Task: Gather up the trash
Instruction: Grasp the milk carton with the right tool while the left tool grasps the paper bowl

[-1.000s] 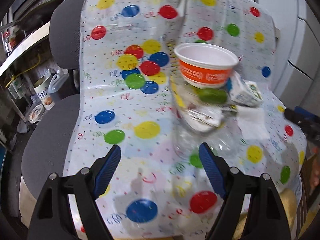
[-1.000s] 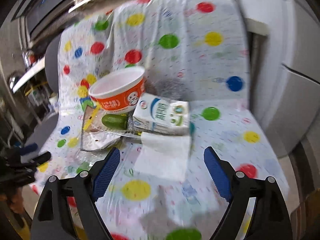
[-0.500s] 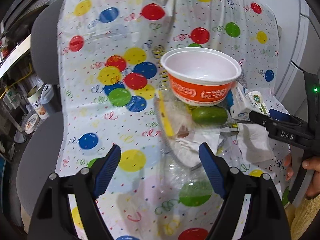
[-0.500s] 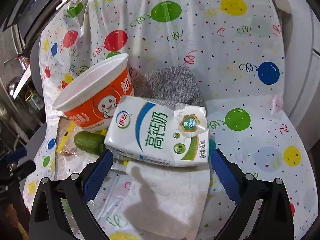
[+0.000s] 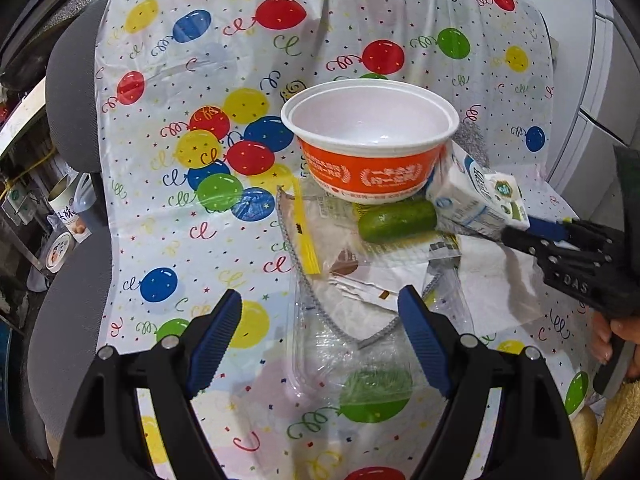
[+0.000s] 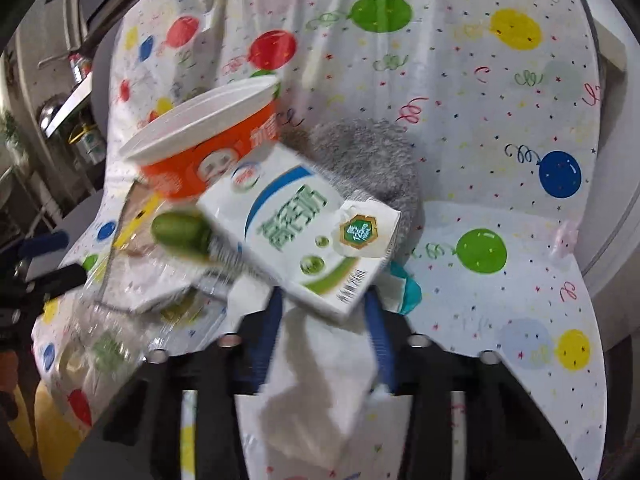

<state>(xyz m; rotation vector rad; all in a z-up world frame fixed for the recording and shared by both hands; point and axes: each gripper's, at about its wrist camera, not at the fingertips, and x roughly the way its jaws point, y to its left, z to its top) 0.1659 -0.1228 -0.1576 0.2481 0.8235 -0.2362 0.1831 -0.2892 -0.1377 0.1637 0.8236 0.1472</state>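
The right gripper (image 6: 324,300) is closing its blue-padded jaws on the near end of a white, green and blue milk carton (image 6: 304,228), which sits tilted between the pads and lifted off the white paper napkin (image 6: 316,380) spread beneath it. Just past the carton at 12 o'clock lies a grey fuzzy cloth (image 6: 372,160); at 10 o'clock stands an orange paper bowl with a white rim and white inside (image 6: 200,140), and at 9 o'clock, touching the carton's corner, lies a small green cucumber (image 6: 180,232). The left gripper (image 5: 320,344) hangs with its jaws spread wide, nothing between them, above a crumpled clear plastic bag (image 5: 340,352). From it, at 12 o'clock, a clear wrapper with a yellow strip (image 5: 304,236) lies flat, with the cucumber and the bowl beyond. At 2 o'clock the carton juts from the right gripper's tips. All the litter rests on a white plastic sheet printed with coloured balloons (image 5: 192,240), draped over a grey chair (image 5: 68,96). A hand (image 5: 616,332) shows at 3 o'clock.
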